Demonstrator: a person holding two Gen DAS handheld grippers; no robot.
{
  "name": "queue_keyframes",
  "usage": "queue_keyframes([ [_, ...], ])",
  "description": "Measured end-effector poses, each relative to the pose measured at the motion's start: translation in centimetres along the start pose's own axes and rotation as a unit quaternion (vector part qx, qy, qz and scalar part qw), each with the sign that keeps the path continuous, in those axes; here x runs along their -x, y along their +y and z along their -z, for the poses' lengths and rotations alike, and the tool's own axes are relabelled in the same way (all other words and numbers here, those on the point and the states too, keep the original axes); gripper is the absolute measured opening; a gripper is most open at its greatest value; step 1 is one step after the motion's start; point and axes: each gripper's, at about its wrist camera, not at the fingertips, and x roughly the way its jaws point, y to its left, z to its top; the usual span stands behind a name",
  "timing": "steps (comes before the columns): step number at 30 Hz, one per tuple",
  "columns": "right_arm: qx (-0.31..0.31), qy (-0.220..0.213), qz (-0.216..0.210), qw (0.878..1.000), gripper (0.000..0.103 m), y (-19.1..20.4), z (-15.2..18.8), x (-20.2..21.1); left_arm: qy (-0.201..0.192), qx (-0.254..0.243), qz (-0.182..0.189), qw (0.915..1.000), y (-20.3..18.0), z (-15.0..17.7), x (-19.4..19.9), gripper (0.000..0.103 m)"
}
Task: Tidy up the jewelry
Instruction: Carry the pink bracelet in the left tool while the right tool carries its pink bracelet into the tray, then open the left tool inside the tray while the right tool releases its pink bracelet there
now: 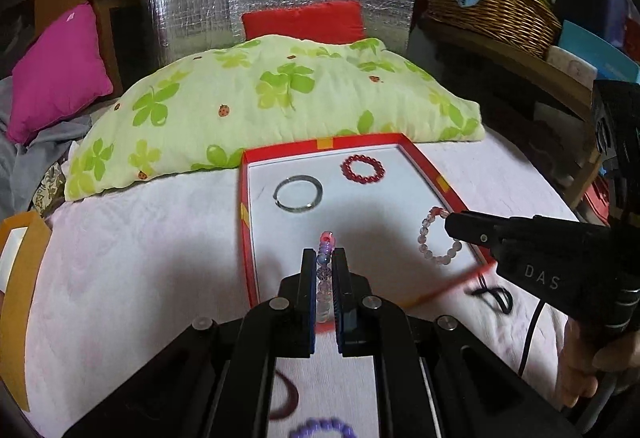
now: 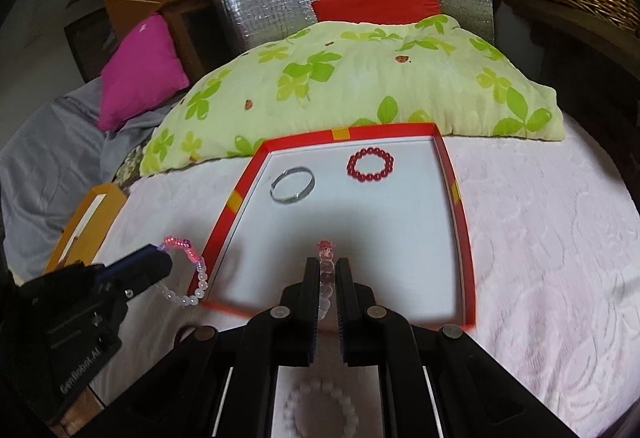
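Six bracelets (image 1: 363, 168), one red tray (image 1: 424, 161), three pillows (image 1: 272, 97).

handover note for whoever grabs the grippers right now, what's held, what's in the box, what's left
Left gripper: shut on a pink-and-clear bead bracelet, near the tray's left wall.
Right gripper: shut on a pale pink bead bracelet, over the tray's right wall.
Done: silver bangle and red bead bracelet lie in the red tray.
Left: set both held bracelets in; then the purple bracelet and white bracelet on the bedspread.

The tray (image 1: 250, 197) lies before the pillow (image 1: 260, 97); inside (far end), bangle (image 1: 298, 193) left of bracelet (image 1: 363, 168).
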Motion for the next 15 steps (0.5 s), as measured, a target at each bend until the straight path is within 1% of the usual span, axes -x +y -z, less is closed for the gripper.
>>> queue_keyframes([
  [3, -0.01, 0.002, -0.009, 1.0, 0.009, -0.3, -1.3, -1.3, 0.002, 0.005, -0.005, 1.0, 0.4, -0.8, -1.4, 0.008],
  [10, -0.01, 0.006, -0.022, 1.0, 0.009, -0.5, -3.5, -4.5, 0.01, 0.014, 0.0, 0.9999, 1.0, -1.8, -4.5, 0.008],
  [15, -0.018, 0.025, -0.035, 0.999, 0.009, -0.8, -4.5, -7.3, 0.022, 0.02, 0.006, 0.9995, 1.6, -1.9, -6.7, 0.008],
])
